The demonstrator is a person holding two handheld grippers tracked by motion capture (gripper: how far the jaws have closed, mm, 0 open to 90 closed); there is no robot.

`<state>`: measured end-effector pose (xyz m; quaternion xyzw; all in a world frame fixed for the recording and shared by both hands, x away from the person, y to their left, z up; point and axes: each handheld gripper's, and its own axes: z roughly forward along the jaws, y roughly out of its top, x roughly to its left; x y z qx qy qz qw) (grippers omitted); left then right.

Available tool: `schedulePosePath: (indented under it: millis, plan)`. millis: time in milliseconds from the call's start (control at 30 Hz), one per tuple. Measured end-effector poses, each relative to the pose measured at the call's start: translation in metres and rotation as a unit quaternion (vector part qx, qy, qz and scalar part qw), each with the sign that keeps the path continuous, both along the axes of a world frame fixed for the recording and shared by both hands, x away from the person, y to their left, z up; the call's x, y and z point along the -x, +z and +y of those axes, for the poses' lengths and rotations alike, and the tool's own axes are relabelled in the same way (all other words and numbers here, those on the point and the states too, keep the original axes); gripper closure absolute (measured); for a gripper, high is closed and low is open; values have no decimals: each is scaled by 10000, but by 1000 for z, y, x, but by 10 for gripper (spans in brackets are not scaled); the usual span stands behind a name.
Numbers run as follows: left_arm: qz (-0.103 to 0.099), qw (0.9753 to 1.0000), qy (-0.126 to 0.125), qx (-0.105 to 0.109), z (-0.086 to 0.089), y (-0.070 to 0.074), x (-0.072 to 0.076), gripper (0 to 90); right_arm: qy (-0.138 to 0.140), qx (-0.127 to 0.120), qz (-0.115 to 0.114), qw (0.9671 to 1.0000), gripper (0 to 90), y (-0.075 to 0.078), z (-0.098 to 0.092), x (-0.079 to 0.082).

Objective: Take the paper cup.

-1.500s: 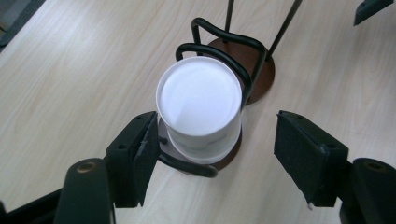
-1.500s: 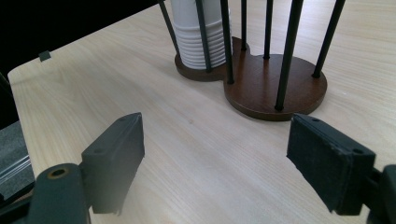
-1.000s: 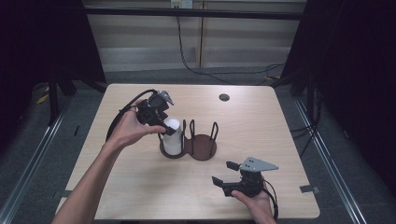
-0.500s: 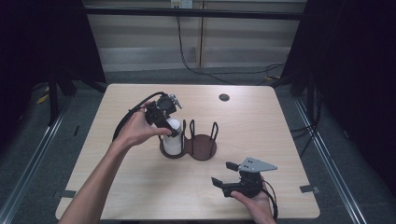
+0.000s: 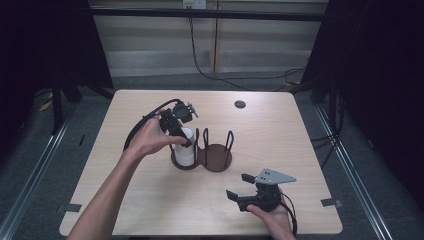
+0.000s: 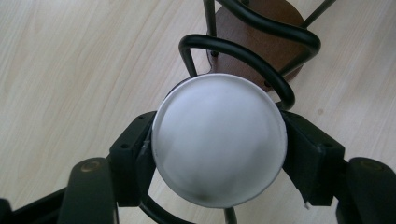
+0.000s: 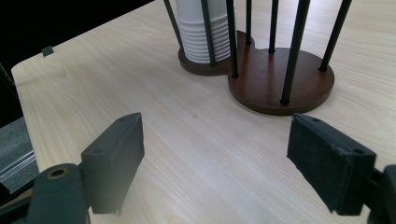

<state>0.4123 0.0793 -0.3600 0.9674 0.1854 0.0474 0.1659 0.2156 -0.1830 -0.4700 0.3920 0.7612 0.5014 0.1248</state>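
While the right claw (image 5: 243, 188) idles agape and empty, the left claw (image 6: 218, 154) clamps the upright cup stack (image 6: 218, 145) from directly above the holder (image 5: 216, 158).

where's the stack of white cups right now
In the high view the stack of white cups stands in the left ring of the two-ring holder near the table's middle, with the left gripper closed on its top from above.

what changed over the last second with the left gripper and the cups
The left gripper shifted a little toward the far side of the table and tilted more steeply over the stack of white cups, its jaws closed on the top cup. The cup holder and the right gripper, jaws open, stayed put.
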Motion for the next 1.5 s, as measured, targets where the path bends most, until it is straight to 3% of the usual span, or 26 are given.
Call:
schedulePosePath:
  millis: [933, 1033, 1167, 1333, 1433, 1500]
  plan:
    - [93, 9999, -64, -97, 0, 14, 1, 349, -10, -18, 40, 10000, 177, -1, 1, -1]
    - [82, 10000, -3, -4, 1, 16, 2, 349, -19, -18, 51, 10000, 177, -1, 1, -1]
    - [83, 9999, -72, -41, 4, 20, 2, 350, -18, -22, 52, 10000, 176, -1, 1, -1]
    - [65, 9999, 15, 124, 7, 24, 3, 353, -5, -19, 65, 10000, 174, -1, 1, -1]
    - [106, 9999, 28, 96, 8, 26, 2, 355, -11, -22, 73, 10000, 174, -1, 1, -1]
    - [22, 9999, 48, 129, 10, 29, 2, 357, -14, -28, 73, 10000, 174, -1, 1, -1]
